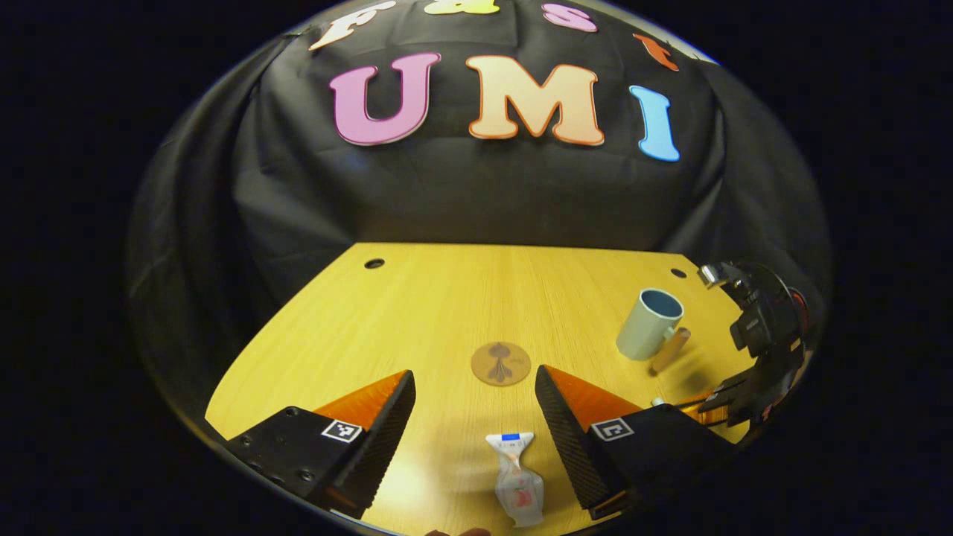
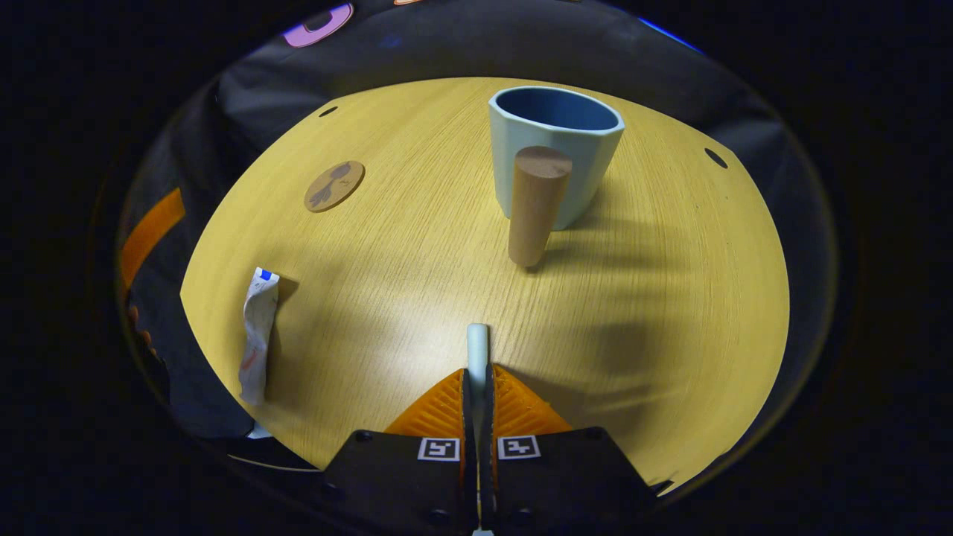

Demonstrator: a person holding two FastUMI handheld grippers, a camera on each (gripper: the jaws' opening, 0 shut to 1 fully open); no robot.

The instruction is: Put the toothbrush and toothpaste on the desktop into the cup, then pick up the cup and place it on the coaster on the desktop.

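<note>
My left hand-held gripper (image 1: 473, 417) hangs low over the near edge of the wooden bench (image 1: 447, 313), pointing forward and slightly down, its two fingers spread wide apart with nothing between them but the toothpaste (image 1: 516, 479), a crumpled tube lying flat on the bench just below and between the tips, untouched by either one. Straight ahead of that gap the round coaster (image 1: 500, 363) lies bare on the wood. Farther off to my right stands the cup (image 1: 649, 324), upright, with a wooden handle sticking out at its side. My right hand-held gripper (image 2: 476, 376) is pressed together on the toothbrush (image 2: 476, 346), whose pale end sticks out forward past the fingertips; I am holding it level and aimed at the cup (image 2: 555, 156), well short of it and, I think, a little above the bench, though the view does not let me be sure of the height. From the left gripper view, that right hand-held gripper sits at the far right edge, near the cup, tilted down toward the bench. In the right gripper view the toothpaste (image 2: 257, 339) lies off to the left near the bench edge, and the coaster (image 2: 334, 186) sits beyond it.
</note>
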